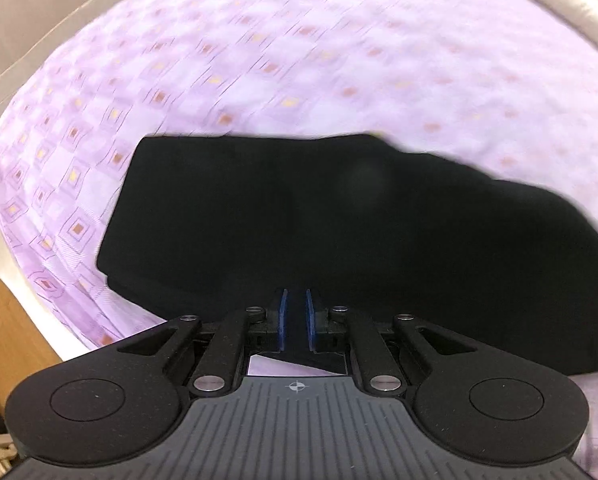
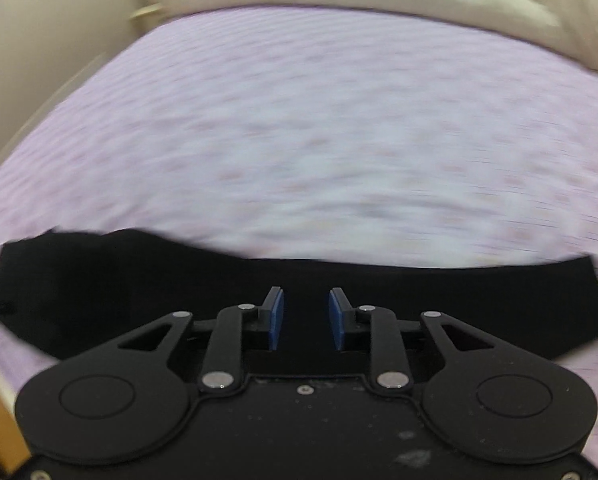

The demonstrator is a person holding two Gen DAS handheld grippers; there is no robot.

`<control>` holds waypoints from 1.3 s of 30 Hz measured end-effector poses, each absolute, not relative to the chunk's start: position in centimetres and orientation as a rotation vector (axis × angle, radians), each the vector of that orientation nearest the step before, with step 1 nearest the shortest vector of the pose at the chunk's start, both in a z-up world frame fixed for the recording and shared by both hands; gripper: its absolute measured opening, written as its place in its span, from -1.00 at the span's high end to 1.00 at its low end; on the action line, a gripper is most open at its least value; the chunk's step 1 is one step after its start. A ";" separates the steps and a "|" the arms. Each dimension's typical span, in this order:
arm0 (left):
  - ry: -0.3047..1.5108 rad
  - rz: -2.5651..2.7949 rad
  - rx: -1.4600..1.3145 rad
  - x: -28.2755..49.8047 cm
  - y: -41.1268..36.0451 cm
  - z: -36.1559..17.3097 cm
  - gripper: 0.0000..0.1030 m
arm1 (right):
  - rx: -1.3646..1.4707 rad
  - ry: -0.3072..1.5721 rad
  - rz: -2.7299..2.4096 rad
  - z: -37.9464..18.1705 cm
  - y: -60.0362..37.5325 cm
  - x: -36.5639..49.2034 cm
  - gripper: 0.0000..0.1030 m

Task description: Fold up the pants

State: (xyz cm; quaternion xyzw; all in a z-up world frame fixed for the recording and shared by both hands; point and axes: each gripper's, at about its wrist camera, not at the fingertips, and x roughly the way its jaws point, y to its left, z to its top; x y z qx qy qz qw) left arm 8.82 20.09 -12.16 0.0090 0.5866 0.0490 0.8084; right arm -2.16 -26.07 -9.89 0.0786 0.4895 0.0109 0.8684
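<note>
In the left view the left gripper pinches the near edge of the black pants lying on the purple sheet, while the right view shows the right gripper spread apart over the pants.

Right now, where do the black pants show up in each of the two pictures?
Left wrist: pants fill the lower middle and right, just beyond the claw.
Right wrist: pants stretch as a band across the lower part.
Shared landmark: the lilac sheet under them.
</note>
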 end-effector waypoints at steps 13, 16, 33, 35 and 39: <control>1.273 -0.095 -0.022 11.6 24.4 -11.0 0.79 | 0.099 1.094 0.300 -9.9 -9.1 8.4 0.35; 1.267 -0.132 -0.061 13.9 24.9 -10.5 0.79 | 0.062 1.103 0.319 -10.5 -5.9 11.8 0.34; 1.259 -0.260 -0.051 22.7 21.5 -10.9 0.79 | -0.028 1.153 0.271 -14.2 -1.0 10.7 0.34; 1.281 -0.263 0.001 24.2 20.4 -11.8 0.79 | -0.036 1.154 0.268 -14.3 -0.7 10.6 0.34; 1.494 -0.313 0.159 25.8 18.3 -15.7 0.81 | -0.046 1.157 0.267 -14.4 -0.8 10.7 0.34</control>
